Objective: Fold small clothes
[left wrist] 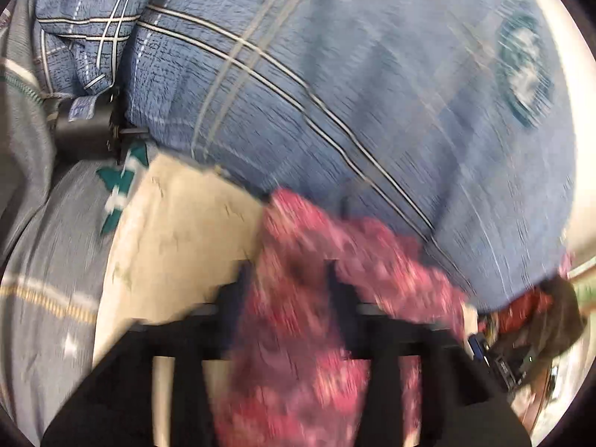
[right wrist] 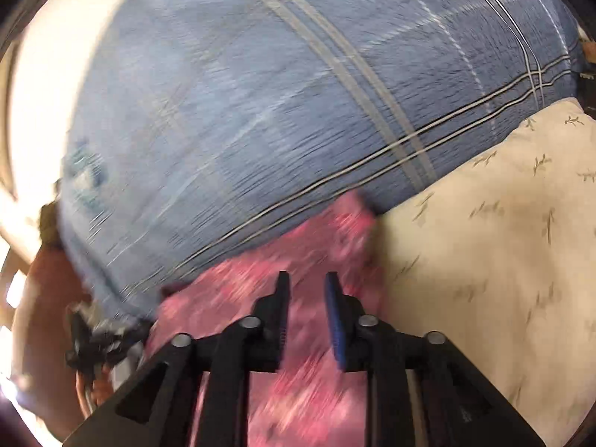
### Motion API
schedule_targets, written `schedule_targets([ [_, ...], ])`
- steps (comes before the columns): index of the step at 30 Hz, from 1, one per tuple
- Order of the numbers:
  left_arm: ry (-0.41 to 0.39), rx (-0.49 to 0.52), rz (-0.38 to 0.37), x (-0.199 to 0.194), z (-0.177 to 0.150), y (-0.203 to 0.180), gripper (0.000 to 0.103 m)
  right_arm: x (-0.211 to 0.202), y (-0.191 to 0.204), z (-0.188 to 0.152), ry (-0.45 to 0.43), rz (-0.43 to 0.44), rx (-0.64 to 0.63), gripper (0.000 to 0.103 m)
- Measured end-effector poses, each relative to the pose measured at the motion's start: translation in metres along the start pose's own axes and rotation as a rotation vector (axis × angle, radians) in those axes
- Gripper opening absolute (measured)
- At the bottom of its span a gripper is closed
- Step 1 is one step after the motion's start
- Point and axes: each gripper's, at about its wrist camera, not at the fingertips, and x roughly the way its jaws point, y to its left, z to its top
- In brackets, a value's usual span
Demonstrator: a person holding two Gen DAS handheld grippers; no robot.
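Observation:
A small pink patterned garment lies over the cream bed sheet, blurred by motion. In the left wrist view it drapes between and over the fingers of my left gripper, which looks shut on it. In the right wrist view the same pink garment spreads under my right gripper. Its jaws stand a little apart above the cloth with nothing between them. The other gripper shows at the right edge of the left view and the left edge of the right view.
A large blue plaid quilt fills the space ahead in both views. A grey striped garment lies at the left. The cream leaf-print sheet stretches to the right.

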Motion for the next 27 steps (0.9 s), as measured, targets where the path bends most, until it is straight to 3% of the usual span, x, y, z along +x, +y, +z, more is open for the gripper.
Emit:
schedule_targets([
  [2, 0.033, 0.042, -0.019, -0.005, -0.021, -0.006, 0.063, -0.002, 0.004, -0.02, 0.024, -0.001, -0.022, 0.031],
  [6, 0.097, 0.04, 0.119, 0.011, -0.058, 0.001, 0.059, -0.014, -0.026, -0.05, 0.072, -0.05, -0.033, 0.029],
  [7, 0.135, 0.014, 0.15, 0.019, -0.063, 0.009, 0.053, -0.012, -0.021, -0.055, 0.066, -0.049, -0.042, 0.029],
  [10, 0.118, 0.004, 0.152, 0.011, -0.073, 0.018, 0.033, -0.022, -0.012, -0.054, 0.066, -0.093, -0.052, 0.029],
  [11, 0.139, -0.022, 0.118, 0.007, -0.074, 0.02, 0.019, -0.027, -0.008, -0.054, 0.069, -0.107, -0.056, 0.03],
  [12, 0.149, -0.037, 0.098, 0.004, -0.075, 0.019, 0.013, -0.032, -0.001, -0.054, 0.065, -0.105, -0.063, 0.033],
  [13, 0.146, -0.037, 0.113, 0.0, -0.076, 0.017, 0.013, -0.037, 0.002, -0.055, 0.057, -0.09, -0.078, 0.034],
  [14, 0.133, -0.017, 0.176, -0.005, -0.079, 0.015, 0.013, -0.041, 0.006, -0.059, 0.041, -0.107, -0.073, 0.037],
  [16, 0.162, 0.027, 0.26, -0.006, -0.089, 0.013, 0.014, -0.04, 0.012, -0.07, 0.06, -0.126, -0.117, 0.056],
  [17, 0.18, 0.023, 0.261, -0.009, -0.094, 0.019, 0.014, -0.035, 0.013, -0.075, 0.091, -0.16, -0.136, 0.065],
  [19, 0.177, -0.027, 0.206, -0.019, -0.101, 0.029, 0.015, -0.032, 0.018, -0.085, 0.11, -0.228, -0.185, 0.062],
  [21, 0.19, -0.068, 0.156, -0.03, -0.108, 0.04, 0.027, -0.036, 0.037, -0.091, 0.097, -0.26, -0.223, 0.064],
  [23, 0.214, -0.11, 0.119, -0.037, -0.114, 0.051, 0.039, -0.036, 0.056, -0.098, 0.101, -0.204, -0.24, 0.064],
  [27, 0.236, -0.206, 0.037, -0.048, -0.117, 0.071, 0.045, -0.017, 0.128, -0.134, 0.144, -0.169, -0.48, 0.064],
])
